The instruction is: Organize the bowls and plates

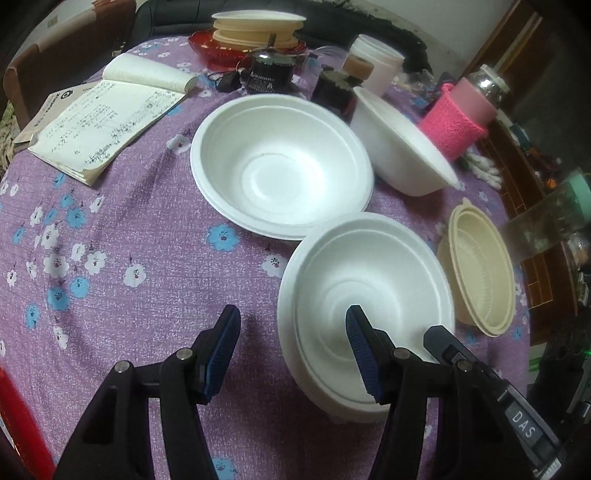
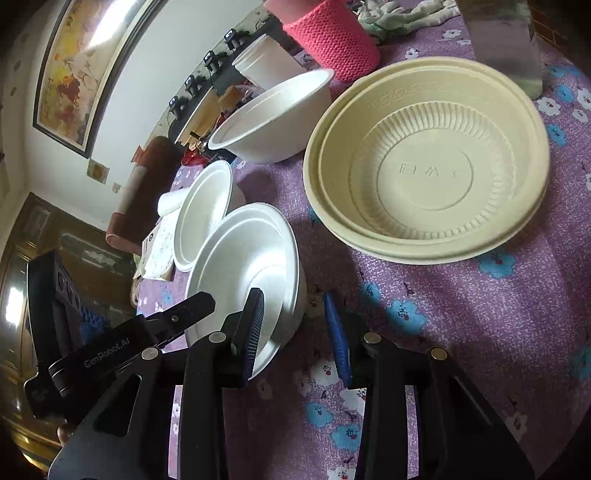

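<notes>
Several white foam bowls sit on the purple flowered tablecloth. The nearest white bowl [image 1: 365, 295] is a nested stack. My left gripper [image 1: 291, 347] is open, its right finger inside that bowl and its left finger over the cloth. My right gripper [image 2: 295, 332] is open and straddles the same bowl's rim [image 2: 243, 258], its left finger inside, its right finger outside. A second white bowl [image 1: 280, 162] lies behind, and a third white bowl [image 1: 402, 147] leans tilted. Nested cream plastic bowls [image 2: 428, 162] sit to the right, and show in the left wrist view [image 1: 480, 273].
An open notebook [image 1: 103, 122] lies at the back left. A red dish holding cream bowls [image 1: 255, 33], dark jars [image 1: 269, 74], a white cup [image 1: 380, 62] and a bottle in a pink knitted sleeve [image 1: 458, 122] crowd the back. The table edge runs along the right.
</notes>
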The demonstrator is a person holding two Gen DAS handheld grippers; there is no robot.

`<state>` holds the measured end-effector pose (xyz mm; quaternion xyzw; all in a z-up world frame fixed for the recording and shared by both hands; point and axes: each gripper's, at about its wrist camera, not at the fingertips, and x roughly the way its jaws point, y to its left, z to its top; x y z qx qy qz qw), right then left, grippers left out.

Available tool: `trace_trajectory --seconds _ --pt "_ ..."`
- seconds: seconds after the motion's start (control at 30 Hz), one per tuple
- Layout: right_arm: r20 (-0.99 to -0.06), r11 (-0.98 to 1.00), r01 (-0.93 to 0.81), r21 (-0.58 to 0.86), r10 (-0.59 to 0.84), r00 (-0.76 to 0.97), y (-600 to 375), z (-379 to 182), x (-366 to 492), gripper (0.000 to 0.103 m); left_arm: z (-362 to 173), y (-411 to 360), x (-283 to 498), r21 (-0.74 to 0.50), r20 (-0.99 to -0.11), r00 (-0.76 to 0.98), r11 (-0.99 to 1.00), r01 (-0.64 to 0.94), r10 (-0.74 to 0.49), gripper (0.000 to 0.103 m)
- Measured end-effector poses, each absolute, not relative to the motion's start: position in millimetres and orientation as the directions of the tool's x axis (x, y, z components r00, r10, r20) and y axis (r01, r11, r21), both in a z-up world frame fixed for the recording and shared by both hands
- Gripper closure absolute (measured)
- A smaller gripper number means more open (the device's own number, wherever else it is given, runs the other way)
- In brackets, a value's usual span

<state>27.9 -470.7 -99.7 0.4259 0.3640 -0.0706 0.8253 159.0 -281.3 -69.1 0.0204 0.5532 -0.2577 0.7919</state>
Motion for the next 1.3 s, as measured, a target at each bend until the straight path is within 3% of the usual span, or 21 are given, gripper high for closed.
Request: trace_trajectory --seconds 0.13,0.2,0.27,0.37,0.5,0.57,0.87,1.1,1.3 --pt "-0.668 0.628 0.439 0.642 0.177 0.723 -470 -103 33 0.069 -74 -281 162 -0.250 -0.887 0.263 0.873 0.418 -0.379 0.046" --pt "-0.674 0.635 0.450 0.628 0.156 0.722 -469 -103 34 0.069 -76 -281 163 -0.252 -0.886 0.264 0.873 0.418 -0.382 0.054" --pt "-0.672 0.631 0.452 0.630 0.152 0.725 -470 -105 35 0.069 -80 -281 165 -0.266 -0.887 0.251 0.872 0.412 -0.389 0.070" --pt "-0.686 0.642 0.464 0.610 0.134 0.715 -470 -109 38 0.071 -85 -281 166 -0.269 -0.886 0.249 0.871 0.412 -0.391 0.079" --pt "-0.668 0.651 0.439 0.620 0.144 0.730 -469 -107 38 0.084 -88 -282 163 -0.309 -0.870 0.239 0.854 0.418 -0.431 0.094" --pt "-0.669 0.675 0.426 0.603 0.137 0.731 -465 -104 38 0.092 -85 -284 158 -0.288 -0.871 0.254 0.855 0.431 -0.421 0.094" --pt "-0.640 0.706 0.355 0.613 0.181 0.747 -441 -85 26 0.092 -56 -253 133 -0.211 -0.852 0.353 0.871 0.444 -0.386 0.094" --pt "-0.611 0.753 0.222 0.620 0.285 0.738 -370 -67 32 0.092 -21 -170 105 -0.096 -0.810 0.511 0.925 0.369 -0.288 0.093" --pt "-0.584 0.780 0.064 0.622 0.408 0.702 -279 -49 50 0.091 0 -66 88 -0.076 -0.771 0.608 0.975 0.208 -0.189 0.094"
